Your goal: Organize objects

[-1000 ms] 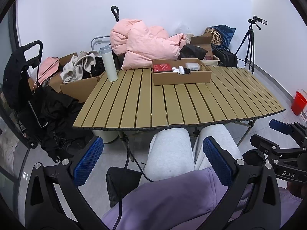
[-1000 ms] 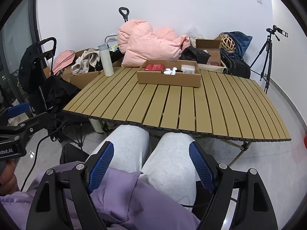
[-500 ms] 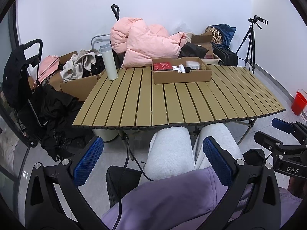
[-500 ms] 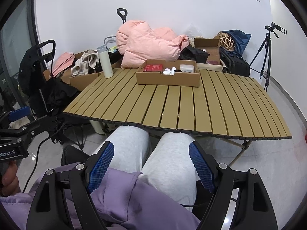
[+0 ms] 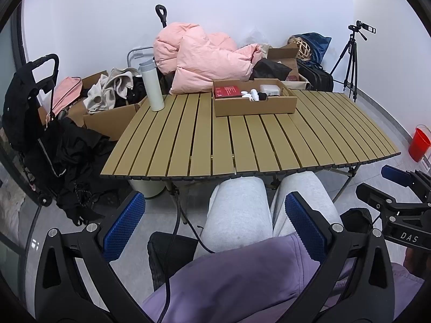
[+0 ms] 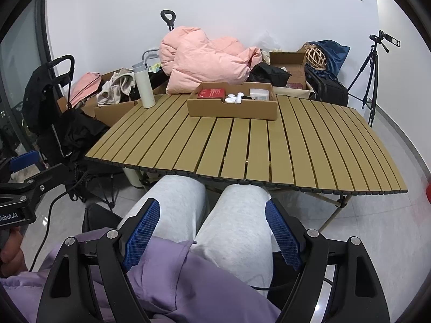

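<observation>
The cardboard box [image 5: 254,105] of small objects, a red box [image 5: 226,91] among them, sits at the far side of the slatted counter [image 5: 242,145], well apart from the left claw [image 5: 212,223] and right claw [image 6: 212,235], both released and empty above the person's lap.

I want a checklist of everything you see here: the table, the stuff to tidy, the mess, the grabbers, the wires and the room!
Surface: slatted table, mostly bare.
Job's things: cardboard tray at the far side, holding a red box, white box and small white pieces; white bottle upright at the far left corner.
Clutter: pink duvet, clothes, boxes behind.
Grippers: left gripper and right gripper open, empty, over the person's lap.
Cables: black cable under the table.
Surroundings: tripod, red bucket.
</observation>
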`<state>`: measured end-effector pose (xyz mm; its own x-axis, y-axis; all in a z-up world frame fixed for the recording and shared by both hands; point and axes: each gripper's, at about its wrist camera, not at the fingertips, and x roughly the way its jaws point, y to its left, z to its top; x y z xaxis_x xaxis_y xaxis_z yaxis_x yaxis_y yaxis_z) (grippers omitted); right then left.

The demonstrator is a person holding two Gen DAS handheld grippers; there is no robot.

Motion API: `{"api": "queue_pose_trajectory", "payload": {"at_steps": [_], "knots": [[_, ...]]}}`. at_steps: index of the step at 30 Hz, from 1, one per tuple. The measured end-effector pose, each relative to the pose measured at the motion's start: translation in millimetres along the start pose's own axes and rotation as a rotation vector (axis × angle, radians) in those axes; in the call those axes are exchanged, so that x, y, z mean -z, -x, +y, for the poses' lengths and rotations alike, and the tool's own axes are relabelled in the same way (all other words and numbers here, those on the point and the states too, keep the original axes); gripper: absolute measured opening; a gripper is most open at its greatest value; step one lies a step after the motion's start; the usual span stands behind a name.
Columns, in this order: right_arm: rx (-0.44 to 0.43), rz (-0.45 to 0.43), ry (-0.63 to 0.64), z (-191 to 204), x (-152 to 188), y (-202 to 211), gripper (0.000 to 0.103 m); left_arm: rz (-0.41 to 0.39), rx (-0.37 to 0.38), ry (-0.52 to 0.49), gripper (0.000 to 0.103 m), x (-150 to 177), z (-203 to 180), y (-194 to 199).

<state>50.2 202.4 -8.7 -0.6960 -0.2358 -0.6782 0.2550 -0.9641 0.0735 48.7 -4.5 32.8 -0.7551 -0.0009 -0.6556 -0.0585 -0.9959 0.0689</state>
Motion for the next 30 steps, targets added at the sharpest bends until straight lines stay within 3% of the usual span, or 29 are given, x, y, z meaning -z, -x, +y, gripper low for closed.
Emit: {"api": "queue_pose_trajectory", "payload": {"at_steps": [30], "knots": [[0.009,0.01,-0.007,-0.8,1.5,-3.5,0.084,0.018,0.002,-0.016,0.103,2.8,-1.2,-3.5]]}}
